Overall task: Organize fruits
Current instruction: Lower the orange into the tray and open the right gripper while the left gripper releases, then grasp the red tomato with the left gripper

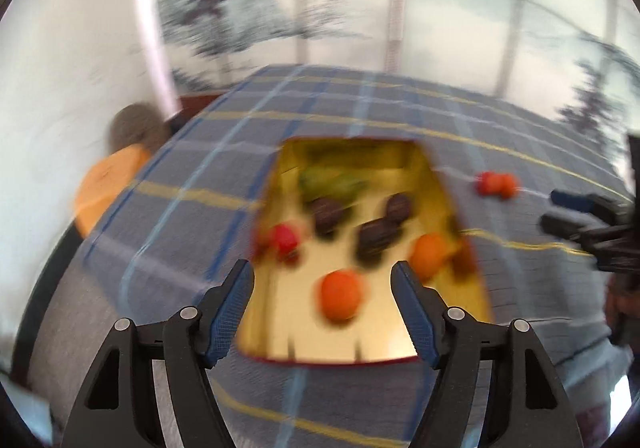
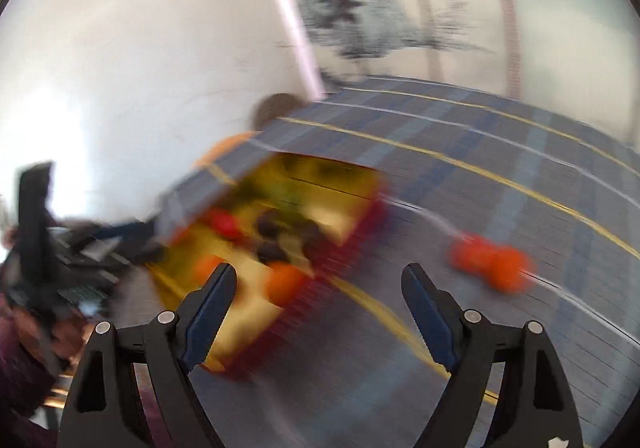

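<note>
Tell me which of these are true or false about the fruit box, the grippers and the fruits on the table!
1. The box is gold inside and already holds several fruits. True.
2. All the fruit is in the box. False: two small orange-red fruits lie on the checked tablecloth outside it.
3. The left gripper is squeezing an orange. False: its jaws stand apart with nothing pressed between them; the orange fruit lies in the box.
4. The right gripper is open and empty. True.
5. Three dark round fruits sit in the box. True.
</note>
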Action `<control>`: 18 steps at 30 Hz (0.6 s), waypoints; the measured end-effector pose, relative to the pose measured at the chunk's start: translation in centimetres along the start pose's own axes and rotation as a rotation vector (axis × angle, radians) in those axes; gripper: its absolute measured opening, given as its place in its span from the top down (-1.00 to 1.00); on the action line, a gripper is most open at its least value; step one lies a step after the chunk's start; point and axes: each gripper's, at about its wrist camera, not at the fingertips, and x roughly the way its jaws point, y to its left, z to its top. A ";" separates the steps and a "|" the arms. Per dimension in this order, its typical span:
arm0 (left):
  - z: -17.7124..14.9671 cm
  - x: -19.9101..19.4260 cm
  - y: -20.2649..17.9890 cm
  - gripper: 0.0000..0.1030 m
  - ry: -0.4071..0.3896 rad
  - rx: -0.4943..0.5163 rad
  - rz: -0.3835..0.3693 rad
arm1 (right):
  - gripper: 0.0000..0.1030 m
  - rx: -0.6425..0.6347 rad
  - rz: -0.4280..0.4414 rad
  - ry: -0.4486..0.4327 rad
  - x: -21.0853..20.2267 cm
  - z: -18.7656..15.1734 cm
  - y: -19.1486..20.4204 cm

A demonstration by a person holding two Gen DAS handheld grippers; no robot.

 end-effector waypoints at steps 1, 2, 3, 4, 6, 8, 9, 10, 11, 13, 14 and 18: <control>0.6 -0.2 -1.0 -0.39 -0.020 0.037 -0.045 | -0.60 0.002 -0.068 0.019 -0.5 -1.0 -1.8; 1.4 -0.3 -2.4 -0.39 -0.042 0.091 -0.098 | -0.60 0.012 -0.130 0.049 -1.0 -2.1 -3.7; 2.2 -0.1 -3.6 -0.39 -0.050 0.139 -0.139 | -0.60 0.033 -0.180 0.073 -1.5 -3.2 -5.5; 3.1 0.3 -5.1 -0.39 -0.043 0.194 -0.192 | -0.60 0.059 -0.216 0.087 -2.1 -4.1 -7.3; 4.8 1.6 -7.9 -0.37 0.000 0.292 -0.290 | -0.60 0.103 -0.251 0.099 -3.1 -5.5 -9.6; 6.3 3.2 -10.9 -0.37 0.031 0.400 -0.386 | -0.60 0.162 -0.266 0.088 -4.2 -6.7 -11.8; 6.9 4.1 -12.3 -0.34 0.043 0.459 -0.410 | -0.60 0.191 -0.253 0.078 -4.5 -7.0 -12.5; 7.3 5.1 -13.7 -0.26 0.048 0.530 -0.410 | -0.60 0.218 -0.238 0.066 -4.9 -7.4 -13.1; 7.6 6.1 -15.0 -0.20 0.053 0.605 -0.415 | -0.60 0.235 -0.228 0.056 -5.0 -7.7 -13.5; 8.1 8.0 -16.7 -0.12 0.087 0.703 -0.449 | -0.60 0.248 -0.209 0.051 -5.0 -7.9 -13.6; 8.4 9.1 -17.4 -0.11 0.113 0.740 -0.465 | -0.60 0.243 -0.198 0.039 -5.1 -7.8 -13.6; 9.1 12.7 -18.6 -0.07 0.205 0.851 -0.526 | -0.69 0.234 -0.164 0.023 -5.5 -7.9 -13.6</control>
